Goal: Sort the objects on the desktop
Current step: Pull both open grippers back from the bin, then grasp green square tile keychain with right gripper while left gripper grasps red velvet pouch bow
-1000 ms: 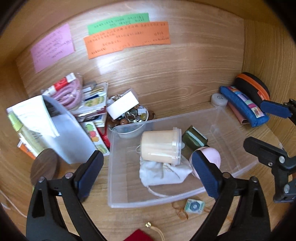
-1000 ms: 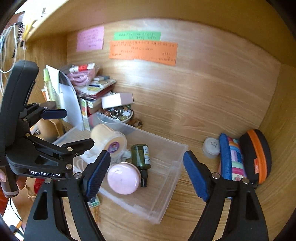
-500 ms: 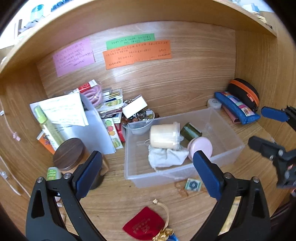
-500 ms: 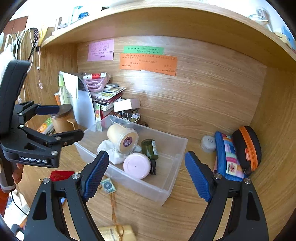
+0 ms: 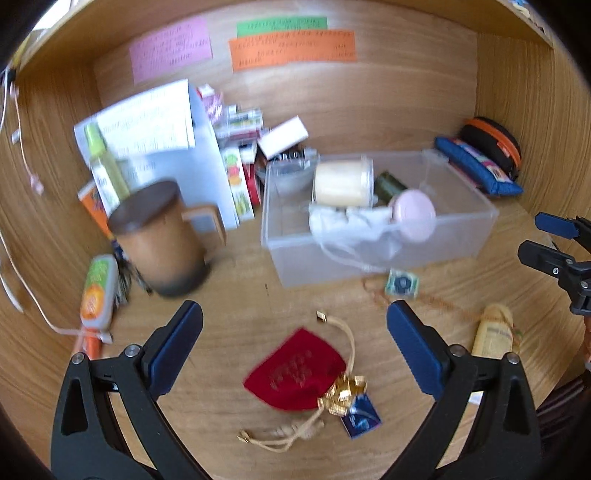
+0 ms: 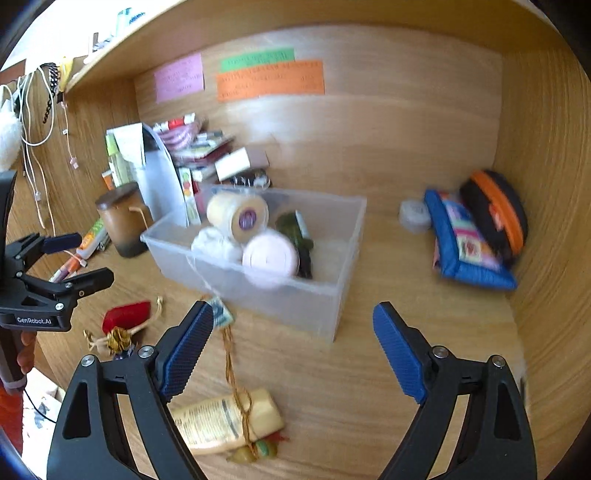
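The left hand-held gripper [image 5: 293,343] hangs spread wide and empty above the wooden surface [image 5: 236,295], with a red pouch [image 5: 295,373] just beneath and between its fingers. Ahead of it stands a clear bin [image 5: 373,240] holding a cream jar [image 5: 343,181] and a pink disc [image 5: 413,214]. The right hand-held gripper [image 6: 293,347] is likewise spread and empty, a lotion tube [image 6: 225,421] lying under its left finger, the bin just ahead.

Wood-grain desk [image 6: 369,387] below, inside a wooden alcove. Back panel [image 6: 388,140] ahead, carrying pink note [image 5: 170,48], green note [image 5: 281,25], orange note [image 5: 291,50]. Side wall [image 6: 543,184] to the right, shelf [image 6: 221,22] overhead. Cables [image 6: 35,110] hanging far left. Bright daylight, glare on back panel.
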Motion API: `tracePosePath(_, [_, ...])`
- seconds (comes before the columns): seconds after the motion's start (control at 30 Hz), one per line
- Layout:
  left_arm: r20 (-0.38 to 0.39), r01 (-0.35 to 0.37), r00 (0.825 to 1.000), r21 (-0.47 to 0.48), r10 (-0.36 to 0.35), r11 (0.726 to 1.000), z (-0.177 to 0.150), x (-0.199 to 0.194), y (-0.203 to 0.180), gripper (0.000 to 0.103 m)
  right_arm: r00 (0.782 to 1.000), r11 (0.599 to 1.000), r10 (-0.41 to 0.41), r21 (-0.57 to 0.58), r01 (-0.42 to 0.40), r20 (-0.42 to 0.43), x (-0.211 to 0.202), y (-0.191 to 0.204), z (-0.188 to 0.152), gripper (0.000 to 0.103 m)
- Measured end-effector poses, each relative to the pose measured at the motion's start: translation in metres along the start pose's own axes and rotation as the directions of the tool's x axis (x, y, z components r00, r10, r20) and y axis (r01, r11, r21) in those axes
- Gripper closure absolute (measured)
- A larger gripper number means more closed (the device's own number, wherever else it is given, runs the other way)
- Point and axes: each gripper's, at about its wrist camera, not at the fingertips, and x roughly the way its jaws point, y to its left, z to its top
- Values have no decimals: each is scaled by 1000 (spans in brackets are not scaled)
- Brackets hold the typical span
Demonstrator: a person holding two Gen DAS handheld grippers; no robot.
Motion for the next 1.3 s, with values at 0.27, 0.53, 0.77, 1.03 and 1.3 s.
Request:
tracePosePath(0.27, [-45, 18, 999, -11, -18, 1000, -31, 3, -3, 2, 998, 1000, -11, -6, 10, -61, 3, 5, -35, 16])
tracePosePath(0.53, [-85, 18, 996, -11, -19, 1000, -44, 15, 0, 2, 992, 995, 32, -87, -42, -120, 34, 24, -30, 18])
tracePosePath(0.77, [-136, 54, 989, -25, -57, 998, -48, 32, 12, 2, 976, 974, 95, -186, -132, -194, 70, 58, -8, 28])
tracePosePath(1.03, [-195, 120, 972, -56, -128, 991, -51, 47, 21, 2, 954, 953, 121, -236, -188, -273, 95, 77, 2, 34])
tracePosePath(1.3, [-191, 140, 969, -86, -154, 986, -49, 51, 20, 3, 945, 946, 149, -236, -222, -291, 108, 77, 4, 36])
